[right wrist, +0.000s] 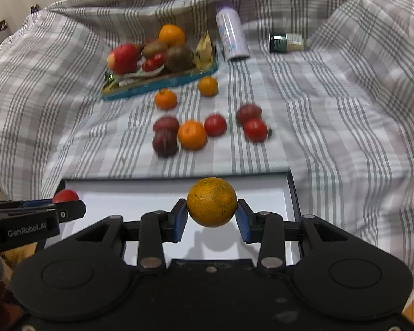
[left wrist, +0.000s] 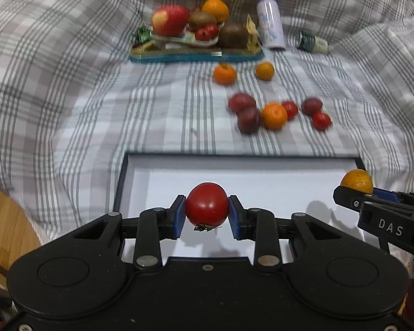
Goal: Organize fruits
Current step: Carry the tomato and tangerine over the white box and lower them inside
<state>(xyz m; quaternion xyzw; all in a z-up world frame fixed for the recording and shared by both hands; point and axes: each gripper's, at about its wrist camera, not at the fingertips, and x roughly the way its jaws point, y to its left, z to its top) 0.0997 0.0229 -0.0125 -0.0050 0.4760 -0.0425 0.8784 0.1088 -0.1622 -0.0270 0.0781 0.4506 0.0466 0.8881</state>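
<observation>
My left gripper (left wrist: pixel 207 213) is shut on a red tomato (left wrist: pixel 207 204), held above the white floor of a black-rimmed box (left wrist: pixel 262 176). My right gripper (right wrist: pixel 211 216) is shut on a speckled yellow-orange fruit (right wrist: pixel 211 201) above the same box (right wrist: pixel 151 193). Each gripper shows at the edge of the other's view: the right one's fruit (left wrist: pixel 357 180) at the right, the left one's tomato (right wrist: pixel 65 195) at the left. Beyond the box, loose plums (right wrist: pixel 165 138), mandarins (right wrist: pixel 192 134) and tomatoes (right wrist: pixel 255 129) lie on the striped cloth.
A blue tray (left wrist: pixel 196 55) at the back holds an apple (left wrist: pixel 169 19), kiwis, an orange and a small tomato. A purple-white can (left wrist: pixel 270 24) and a small bottle (left wrist: pixel 313 42) lie to its right. Bunched cloth rises on both sides. Wooden floor (left wrist: pixel 5 220) shows lower left.
</observation>
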